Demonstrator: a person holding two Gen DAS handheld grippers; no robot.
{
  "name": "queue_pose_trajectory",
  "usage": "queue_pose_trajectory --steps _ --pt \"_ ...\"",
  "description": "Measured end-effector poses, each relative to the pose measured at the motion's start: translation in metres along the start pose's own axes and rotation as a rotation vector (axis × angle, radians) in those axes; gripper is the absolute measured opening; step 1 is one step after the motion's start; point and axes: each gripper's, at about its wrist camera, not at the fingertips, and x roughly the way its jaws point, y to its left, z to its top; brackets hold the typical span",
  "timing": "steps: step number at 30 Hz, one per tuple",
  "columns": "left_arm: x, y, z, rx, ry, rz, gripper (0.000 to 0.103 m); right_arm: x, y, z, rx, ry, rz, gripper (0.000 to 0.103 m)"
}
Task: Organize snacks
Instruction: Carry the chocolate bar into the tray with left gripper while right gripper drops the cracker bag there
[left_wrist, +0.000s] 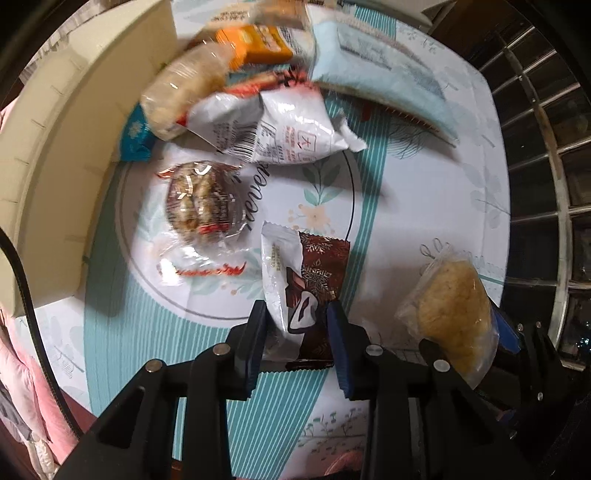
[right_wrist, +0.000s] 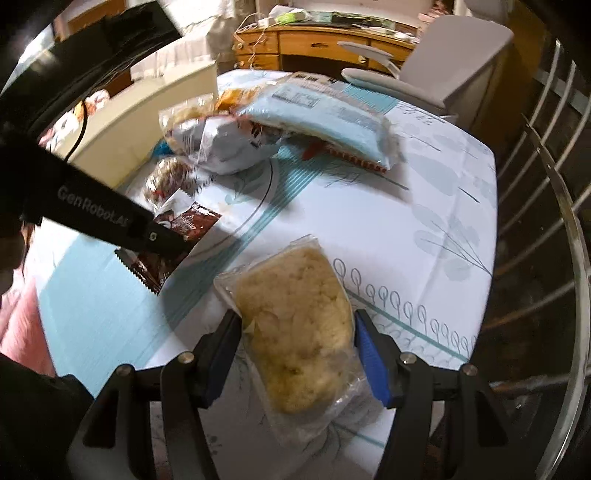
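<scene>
Left gripper (left_wrist: 297, 314) pointing straight down, pads clamped on both sides of a brown-and-white snack packet (left_wrist: 306, 291), packet squeezed narrow between them above the tablecloth (left_wrist: 424, 221). Same packet visible in the right wrist view (right_wrist: 173, 243), partly behind the left gripper's black body, near-left of the table.

Right gripper (right_wrist: 297, 350) angled down, blue pads (right_wrist: 373, 365) pressed against the sides of a clear bag of pale crumbly snack (right_wrist: 295, 332), bag gripped around its middle, far end sticking out past the fingertips. In the left wrist view the same bag (left_wrist: 454, 306) sits at near right, just beside the brown packet but apart from it.

Mid-table, left: round nut cake in clear wrapper (left_wrist: 201, 203) lying flat on the printed circle of the cloth.

Farther: heap of snacks, touching and overlapping — white foil pouch (left_wrist: 280, 129), clear pack of pale biscuits (left_wrist: 184, 92), orange pack (left_wrist: 258, 42), teal wrapper (left_wrist: 135, 138) at the heap's left edge, long light-blue bag (left_wrist: 373, 70) on the right of the heap, blurred.

Far left: cream-coloured box (left_wrist: 74, 129) along the table edge, contents hidden. Beyond the table: wooden drawers (right_wrist: 314, 40), grey chair (right_wrist: 454, 62).
</scene>
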Motion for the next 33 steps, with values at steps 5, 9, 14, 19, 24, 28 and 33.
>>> queue_pose_trajectory --steps 5,9,14,19,24,28,33 --pt "-0.030 0.020 -0.014 -0.003 -0.041 -0.020 0.031 -0.020 0.000 0.001 0.087 -0.017 0.028 0.061" --pt "-0.053 0.038 -0.031 -0.009 -0.075 -0.041 0.031 -0.032 0.004 0.002 0.141 -0.027 0.050 0.061" --pt "-0.078 0.063 -0.042 -0.034 -0.130 -0.084 0.031 -0.045 0.015 0.003 0.161 -0.042 0.046 0.061" --pt "-0.088 0.084 -0.042 -0.060 -0.163 -0.139 0.031 -0.059 0.026 0.008 0.177 -0.070 0.032 0.061" --pt "-0.107 0.109 -0.036 -0.036 -0.221 -0.180 0.031 -0.075 0.041 0.018 0.177 -0.120 -0.036 0.061" --pt "-0.123 0.136 -0.029 -0.035 -0.235 -0.223 0.031 -0.083 0.057 0.030 0.220 -0.140 -0.068 0.061" --pt "-0.148 0.178 -0.016 -0.002 -0.268 -0.238 0.031 -0.089 0.081 0.054 0.274 -0.176 -0.085 0.061"
